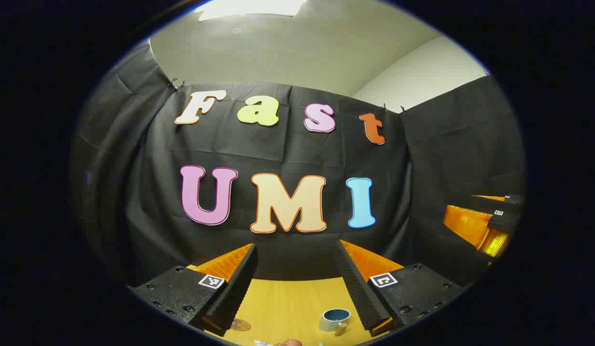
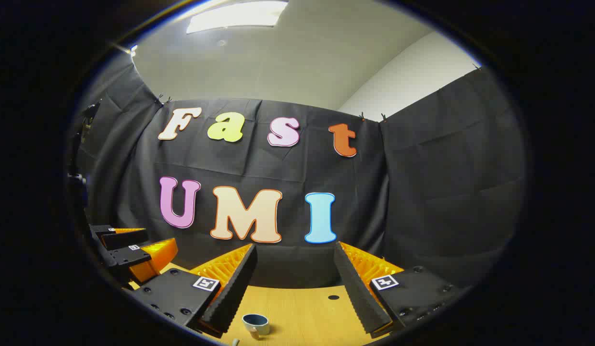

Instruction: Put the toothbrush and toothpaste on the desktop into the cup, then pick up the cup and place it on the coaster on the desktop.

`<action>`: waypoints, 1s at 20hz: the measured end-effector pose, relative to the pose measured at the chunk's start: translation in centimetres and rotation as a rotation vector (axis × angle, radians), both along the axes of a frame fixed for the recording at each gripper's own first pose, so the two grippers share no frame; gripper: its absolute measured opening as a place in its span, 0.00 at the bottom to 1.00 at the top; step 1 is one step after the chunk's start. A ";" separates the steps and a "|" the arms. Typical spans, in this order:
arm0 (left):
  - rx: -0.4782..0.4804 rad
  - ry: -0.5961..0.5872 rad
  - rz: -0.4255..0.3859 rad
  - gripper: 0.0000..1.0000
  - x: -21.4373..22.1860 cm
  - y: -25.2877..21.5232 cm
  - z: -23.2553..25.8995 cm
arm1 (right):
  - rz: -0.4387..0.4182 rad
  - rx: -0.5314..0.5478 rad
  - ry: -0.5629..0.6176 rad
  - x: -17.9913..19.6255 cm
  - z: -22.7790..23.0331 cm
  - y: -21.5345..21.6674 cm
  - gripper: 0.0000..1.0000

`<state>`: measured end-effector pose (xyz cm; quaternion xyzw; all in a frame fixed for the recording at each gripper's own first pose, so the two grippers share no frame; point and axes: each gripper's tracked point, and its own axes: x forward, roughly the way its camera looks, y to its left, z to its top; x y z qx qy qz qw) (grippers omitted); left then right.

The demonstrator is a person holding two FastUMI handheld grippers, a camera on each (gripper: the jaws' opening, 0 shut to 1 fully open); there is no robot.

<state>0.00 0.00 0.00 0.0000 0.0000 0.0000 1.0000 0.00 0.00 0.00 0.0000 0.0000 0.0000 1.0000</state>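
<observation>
Nothing grasped yet — both the left claw (image 1: 297,283) and right claw (image 2: 295,288) gape wide above the wooden tabletop (image 1: 287,298). The blue-rimmed grey cup (image 1: 335,319) sits just below; next, descend toward the toothbrush.

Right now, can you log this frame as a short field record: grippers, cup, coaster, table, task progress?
left gripper: open, raised above the table, holding nothing
right gripper: open, raised, holding nothing
cup: upright on the table, looks empty
coaster: flat on the table, apart from the cup, bare
table: wooden top
task progress: cup not yet on the coaster
</observation>
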 end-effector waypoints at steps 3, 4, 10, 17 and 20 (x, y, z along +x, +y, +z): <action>0.003 0.003 0.012 0.94 0.2 0.3 -0.3 | 0.003 -0.011 -0.006 0.3 -0.1 0.1 0.96; 0.003 0.009 0.017 0.93 0.2 0.5 -0.4 | 0.008 -0.007 -0.002 0.4 -0.3 0.3 1.00; -0.013 0.030 0.011 0.94 0.2 0.9 -1.3 | 0.023 0.007 0.017 0.8 -0.9 1.1 1.00; 0.039 0.021 0.036 0.93 -0.1 2.7 -1.2 | 0.036 0.057 0.058 0.6 -2.4 1.7 0.99; 0.060 0.023 0.065 0.94 -0.5 4.4 -1.4 | 0.048 0.057 0.102 0.5 -3.9 2.0 0.99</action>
